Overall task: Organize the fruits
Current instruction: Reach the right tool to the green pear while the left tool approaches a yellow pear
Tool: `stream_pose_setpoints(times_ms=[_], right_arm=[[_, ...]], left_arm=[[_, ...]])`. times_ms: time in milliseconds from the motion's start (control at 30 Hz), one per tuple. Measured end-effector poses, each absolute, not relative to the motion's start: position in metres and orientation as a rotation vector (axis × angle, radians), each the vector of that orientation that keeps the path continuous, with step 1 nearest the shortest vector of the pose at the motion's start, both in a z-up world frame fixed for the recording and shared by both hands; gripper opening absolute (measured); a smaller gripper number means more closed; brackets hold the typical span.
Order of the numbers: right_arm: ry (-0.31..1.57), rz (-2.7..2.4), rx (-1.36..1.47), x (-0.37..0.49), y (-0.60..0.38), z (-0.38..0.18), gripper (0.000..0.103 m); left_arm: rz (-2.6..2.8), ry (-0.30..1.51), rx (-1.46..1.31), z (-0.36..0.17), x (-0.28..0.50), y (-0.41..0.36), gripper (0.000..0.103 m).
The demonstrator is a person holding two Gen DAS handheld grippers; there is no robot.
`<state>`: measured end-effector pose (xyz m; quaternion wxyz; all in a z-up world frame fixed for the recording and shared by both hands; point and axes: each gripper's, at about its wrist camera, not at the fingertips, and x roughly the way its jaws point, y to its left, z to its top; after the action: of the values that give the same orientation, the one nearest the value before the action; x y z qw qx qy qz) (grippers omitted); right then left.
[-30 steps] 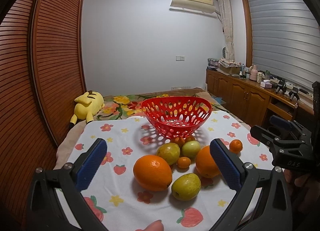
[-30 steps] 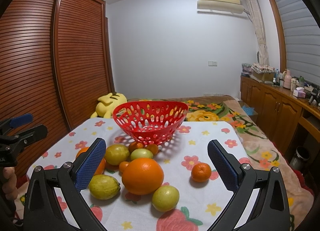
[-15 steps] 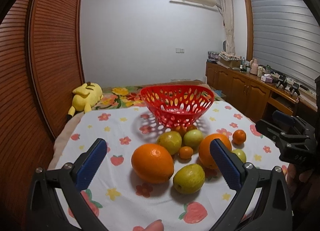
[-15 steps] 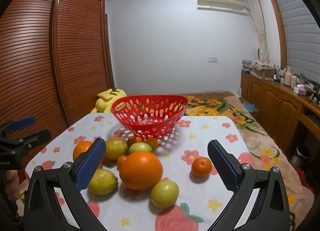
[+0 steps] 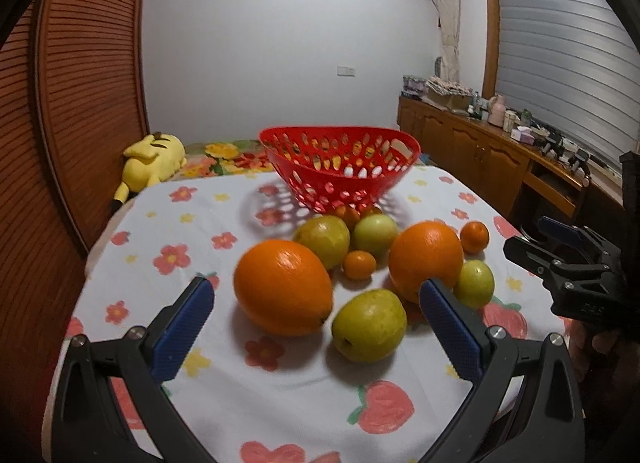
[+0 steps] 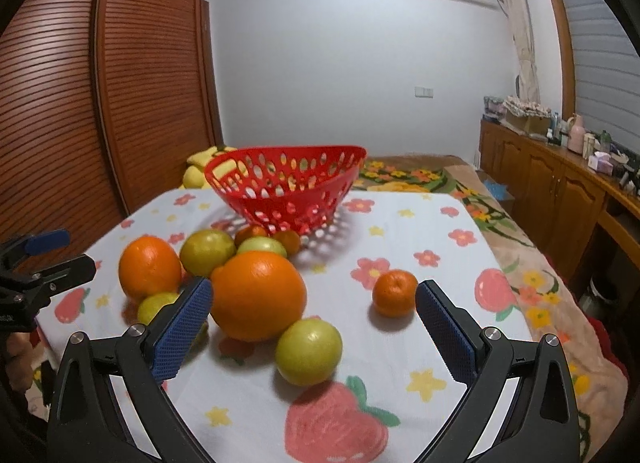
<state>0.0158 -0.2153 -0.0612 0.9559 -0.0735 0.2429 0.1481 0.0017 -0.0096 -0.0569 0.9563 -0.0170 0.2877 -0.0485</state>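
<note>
Left wrist view: left gripper [image 5: 316,315] is spread wide with nothing in it, right gripper [image 6: 312,315] too. The fruit pile, including a big round orange [image 5: 283,287], sits just in front of the red perforated plastic basket [image 5: 340,167].

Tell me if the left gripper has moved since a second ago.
Yes. The left gripper has come forward and lower toward the big orange, which now looms larger, with the red basket nearer too.
</note>
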Motion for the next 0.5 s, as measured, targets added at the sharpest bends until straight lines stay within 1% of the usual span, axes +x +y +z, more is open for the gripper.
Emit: stream_pose_setpoints(times_ms=[67,133,167,267,333,433,500], right_arm=[[0.506,0.303,-0.149,0.017,-0.218,-0.065,0.103],[0.518,0.307,-0.149,0.018,-0.22,-0.068,0.102],[0.523,0.308,-0.15,0.019,-0.221,-0.07,0.102],[0.55,0.32,-0.158,0.021,-0.222,-0.075,0.1],[0.566,0.327,-0.164,0.023,-0.221,-0.078,0.098],[0.586,0.341,-0.163,0.026,-0.222,-0.083,0.096],[0.605,0.352,-0.162,0.029,-0.222,-0.087,0.093]], left_arm=[[-0.117,0.602,-0.036,-0.062,0.004,-0.012,0.103],[-0.133,0.615,-0.037,-0.065,0.005,-0.015,0.098],[-0.144,0.623,-0.04,-0.067,0.006,-0.016,0.098],[-0.185,0.647,-0.056,-0.074,0.01,-0.02,0.093],[-0.201,0.666,-0.062,-0.078,0.013,-0.021,0.087],[-0.217,0.692,-0.073,-0.085,0.018,-0.023,0.081],[-0.229,0.708,-0.079,-0.09,0.02,-0.024,0.078]])
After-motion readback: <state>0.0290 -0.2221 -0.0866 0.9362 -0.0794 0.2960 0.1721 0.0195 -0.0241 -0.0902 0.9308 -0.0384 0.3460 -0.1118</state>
